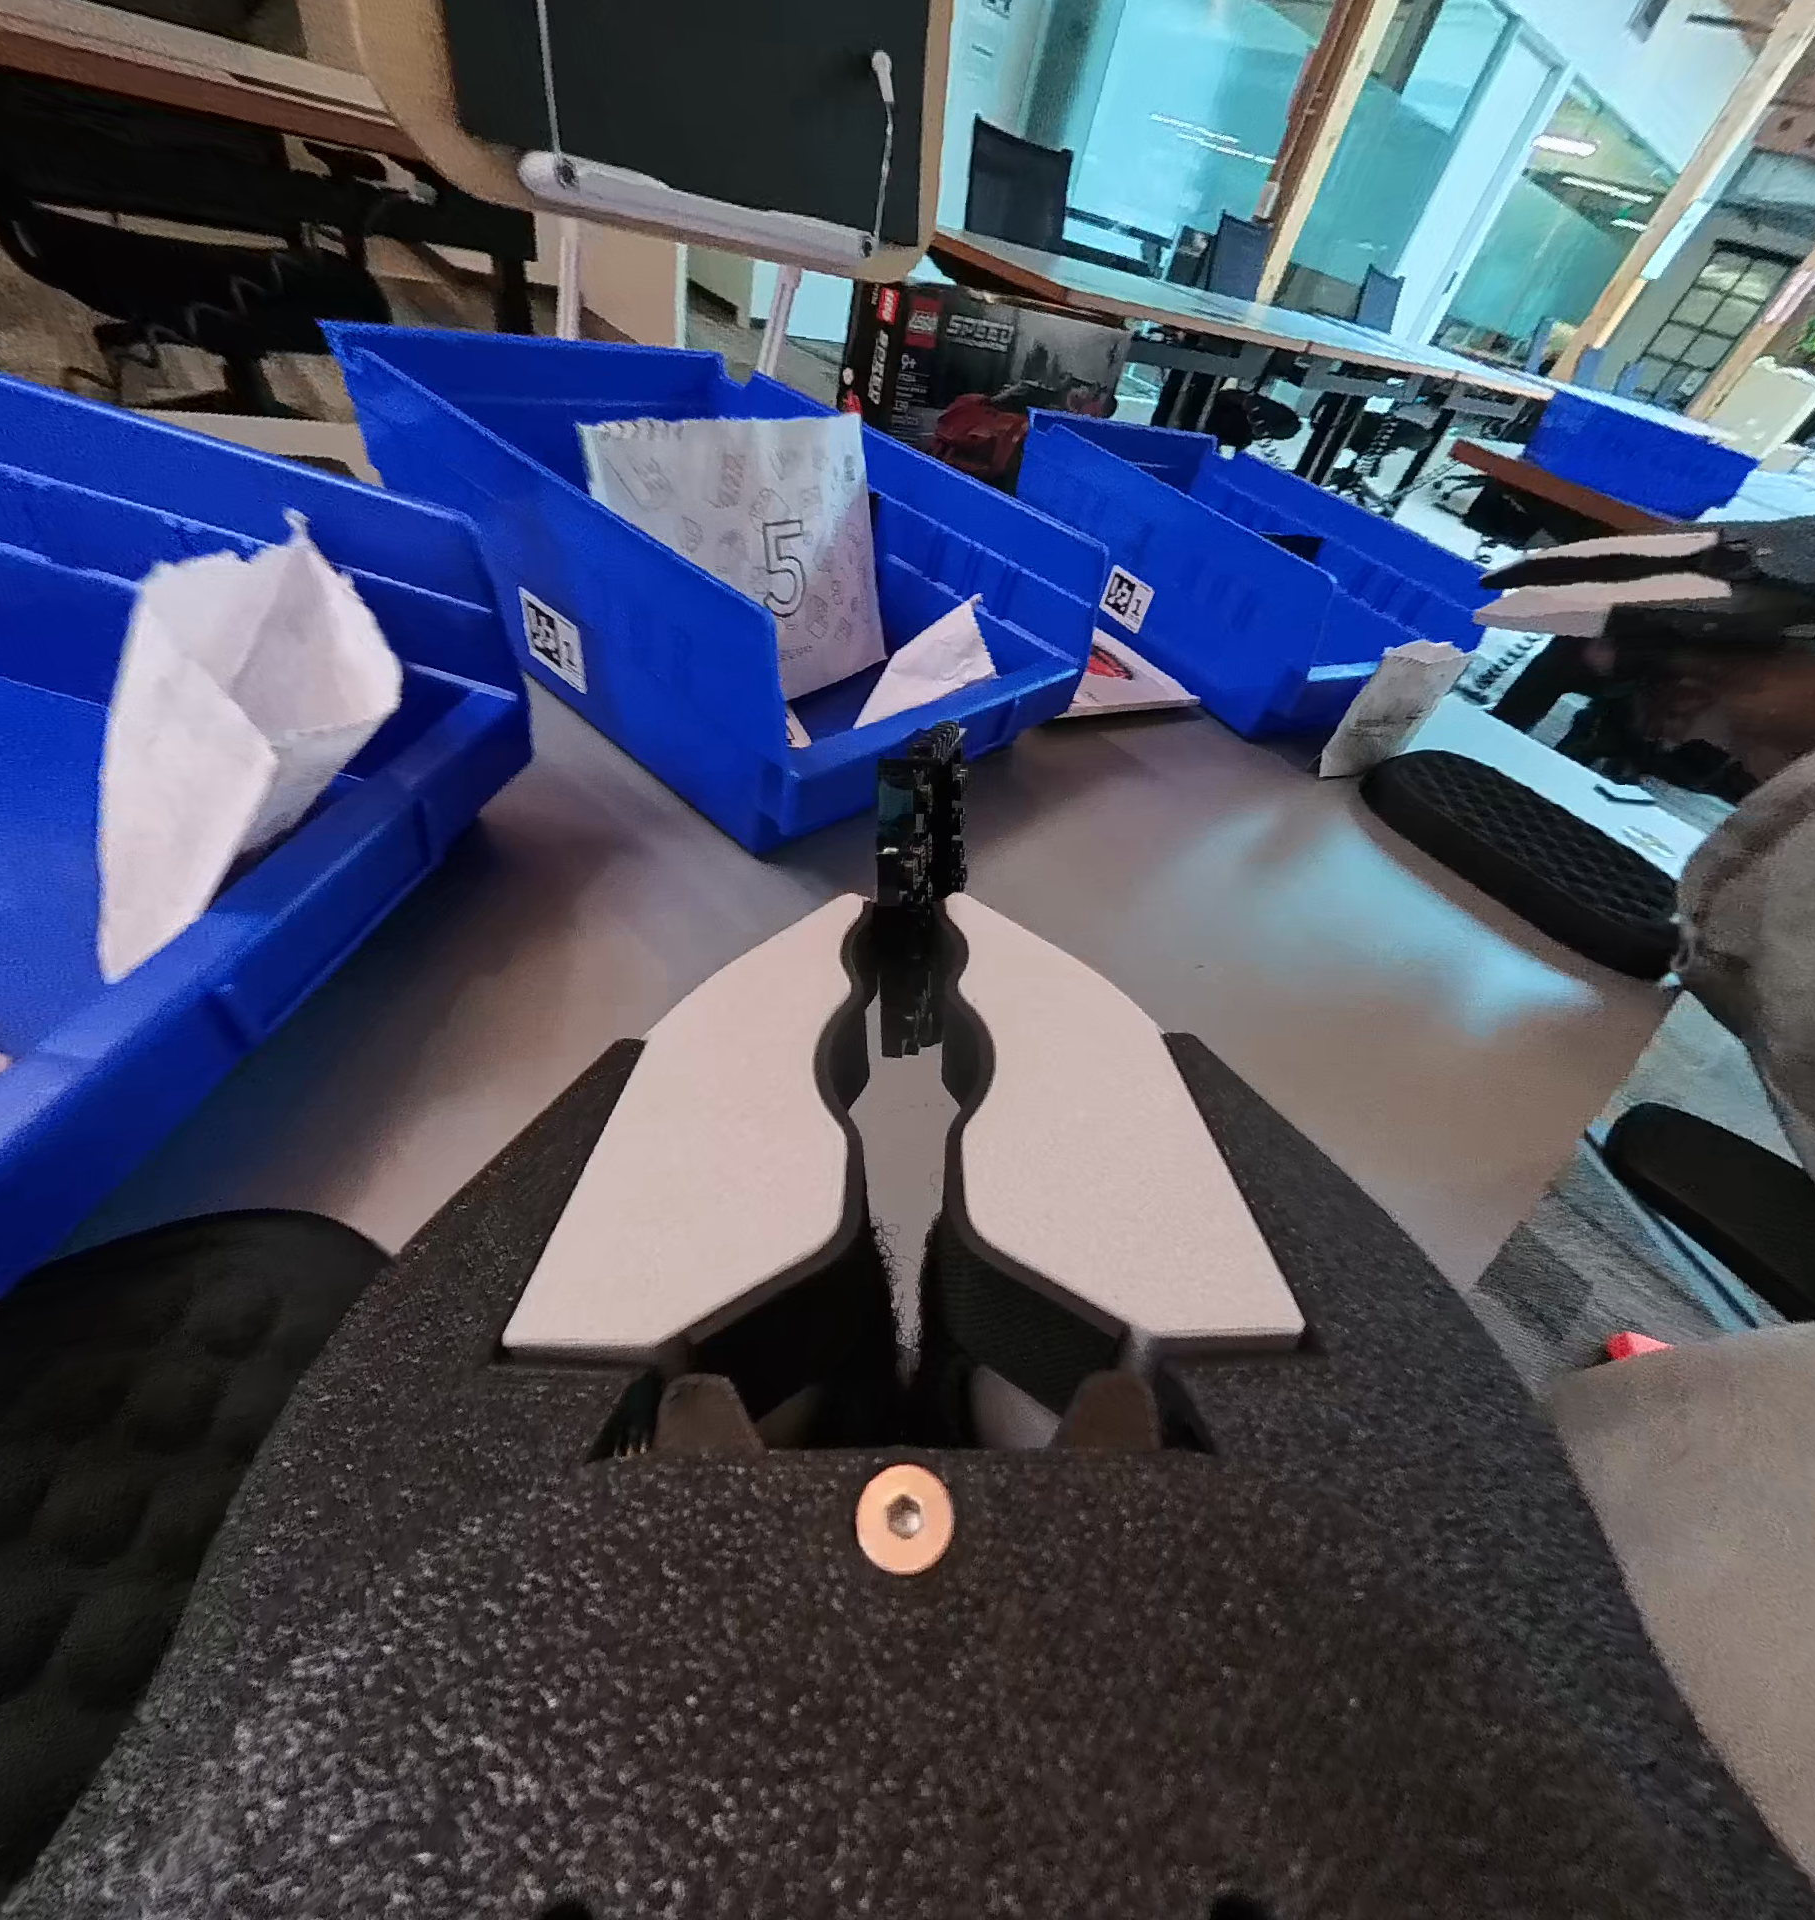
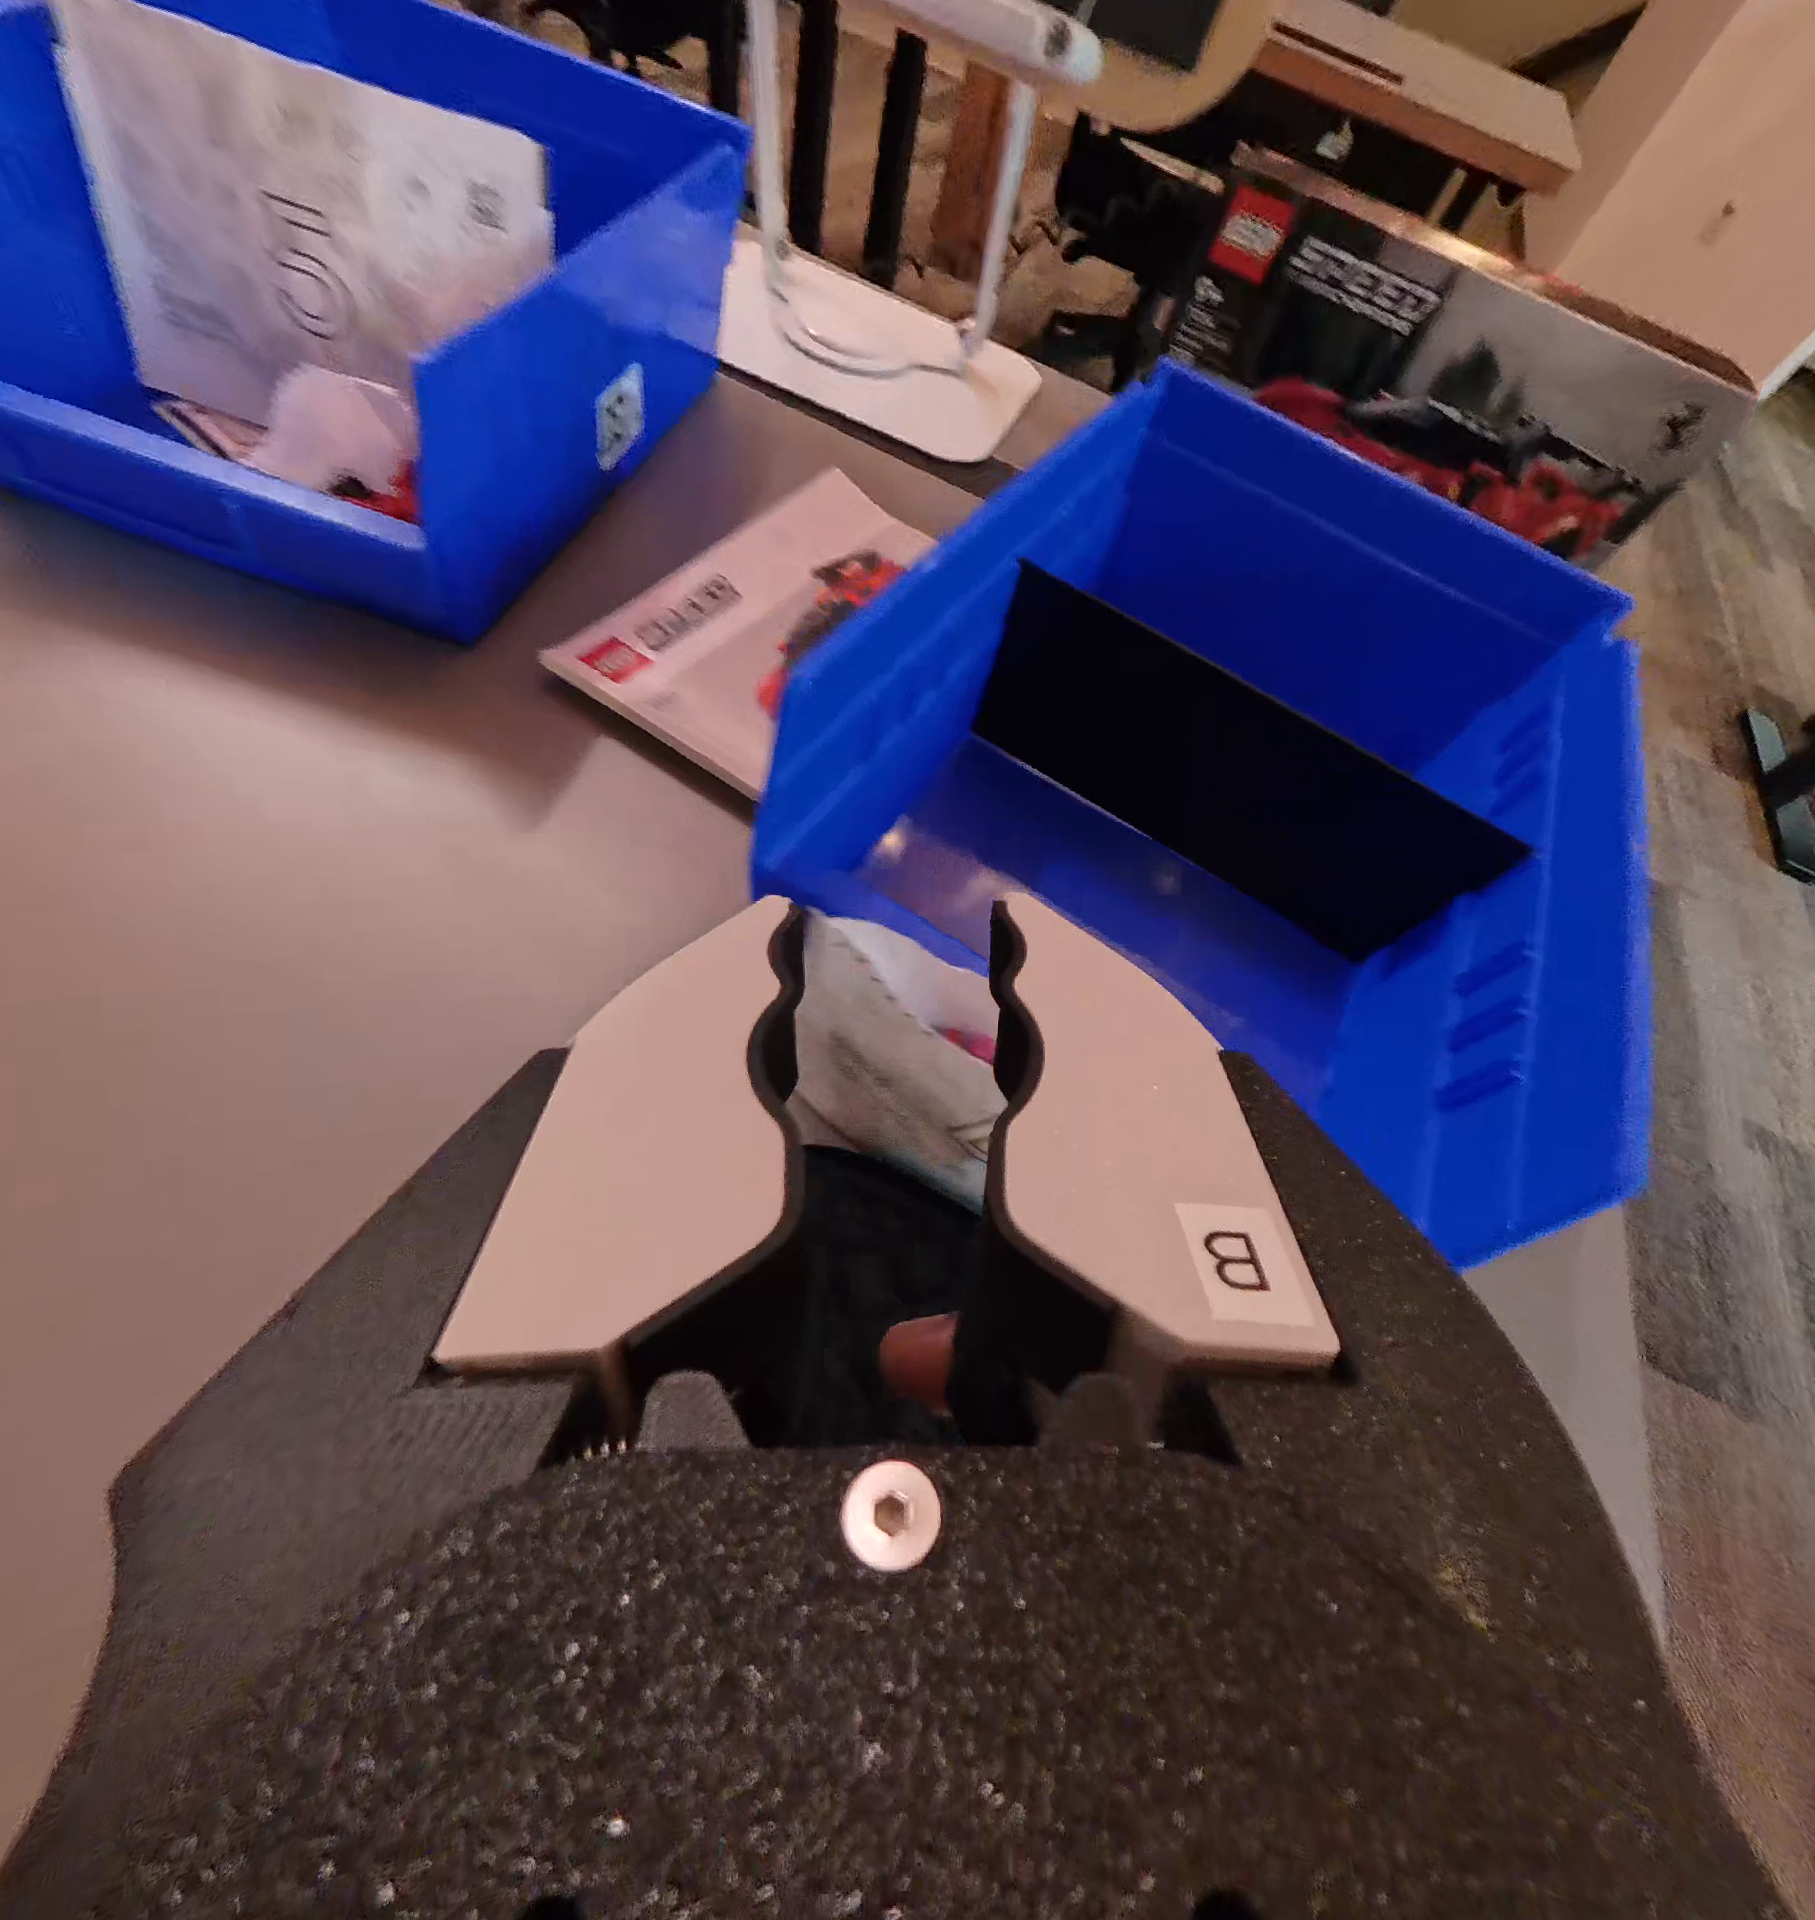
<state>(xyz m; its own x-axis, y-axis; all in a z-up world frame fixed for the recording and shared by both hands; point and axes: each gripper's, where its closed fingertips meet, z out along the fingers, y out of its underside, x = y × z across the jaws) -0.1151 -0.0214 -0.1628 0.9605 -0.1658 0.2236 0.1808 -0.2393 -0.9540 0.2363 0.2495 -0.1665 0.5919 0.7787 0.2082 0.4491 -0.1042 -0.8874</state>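
Black toy bricks (image 1: pixel 918 831), stuck together in a small stack, stood up between the tips of the left gripper (image 1: pixel 908 914), which was squeezed tight on them above the grey table (image 1: pixel 1142 935). Blue bins (image 1: pixel 674 623) with white paper bags (image 1: pixel 228 717) sat just behind. The right gripper (image 2: pixel 898 925) had its fingers (image 2: pixel 674 1091) apart over a white paper bag (image 2: pixel 882 1049), next to a blue bin with a black divider (image 2: pixel 1246 769) and a booklet (image 2: pixel 716 634).
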